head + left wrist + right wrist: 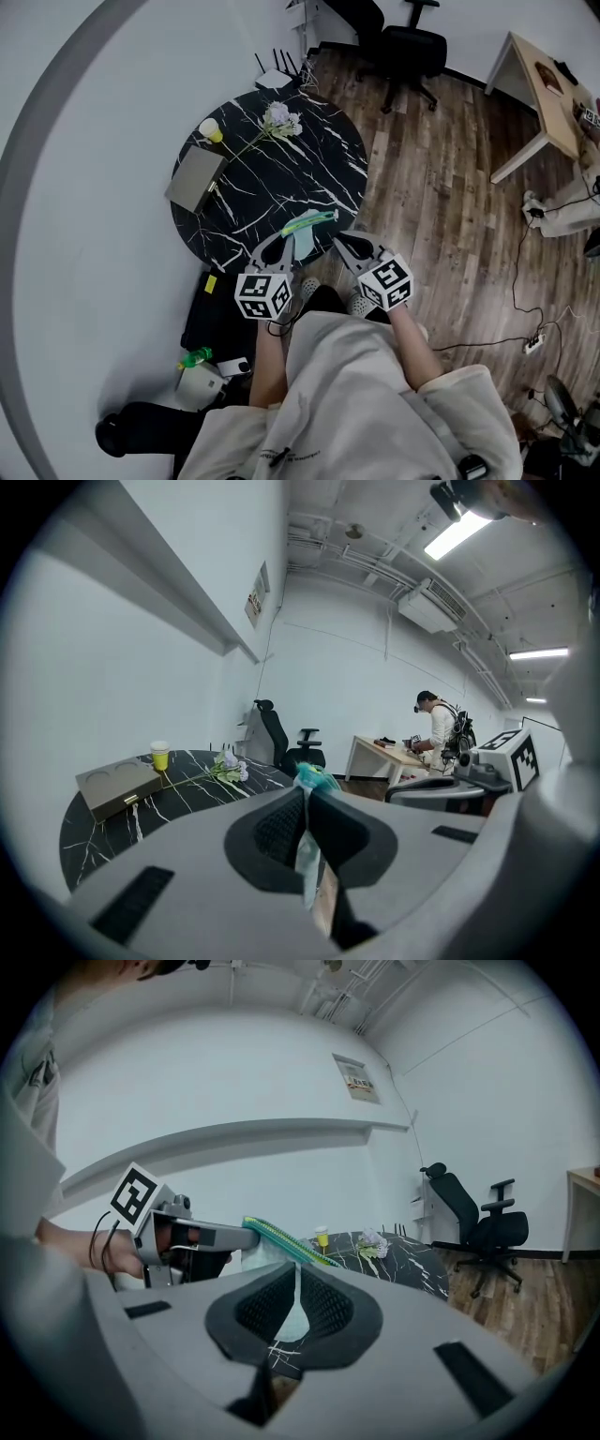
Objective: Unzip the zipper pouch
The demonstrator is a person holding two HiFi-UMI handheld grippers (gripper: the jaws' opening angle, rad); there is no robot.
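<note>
Over the table (281, 178) edge: zipper pouch (307, 232) held crosswise.
Your left gripper (280, 240) and right gripper (340, 242) clamp its ends; long axis runs left-right.

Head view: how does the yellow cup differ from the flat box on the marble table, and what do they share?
The yellow cup is small and round; the flat box is larger and rectangular. The cup stands upright; the box lies flat. The cup is bright yellow, the box dull grey-brown. Both sit near the marble table's left edge.
</note>
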